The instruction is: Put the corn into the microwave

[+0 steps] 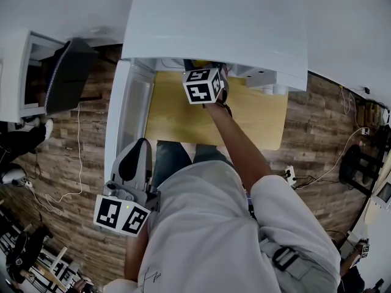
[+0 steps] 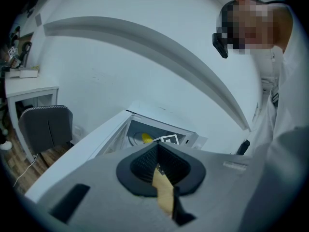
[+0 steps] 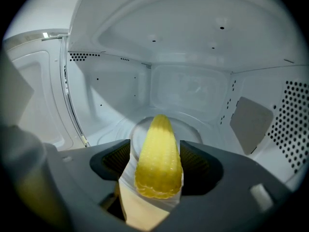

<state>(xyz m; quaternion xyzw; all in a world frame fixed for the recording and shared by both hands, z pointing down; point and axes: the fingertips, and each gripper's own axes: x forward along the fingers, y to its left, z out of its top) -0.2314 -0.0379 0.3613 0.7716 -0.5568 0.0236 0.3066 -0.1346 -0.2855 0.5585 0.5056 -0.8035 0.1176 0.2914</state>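
Observation:
The yellow corn cob [image 3: 158,158] lies lengthwise between the jaws of my right gripper [image 3: 154,149], inside the white microwave [image 3: 193,57], its tip over the glass turntable [image 3: 198,129]. The jaws stand wide: a gap shows beside the left pad, while the right pad sits at the cob's edge. In the head view the right gripper [image 1: 204,84] reaches under the microwave's top [image 1: 214,23], so its jaws are hidden there. My left gripper [image 1: 137,157] hangs low by the person's side, shut and empty, pads meeting [image 2: 157,151]. From there the corn [image 2: 146,139] shows in the open cavity.
The microwave door [image 1: 131,112] swings open to the left. The microwave stands on a yellow wooden table [image 1: 256,115]. A grey chair [image 2: 46,124] stands at the left, and cables [image 1: 67,163] and a power strip [image 1: 290,176] lie on the wooden floor.

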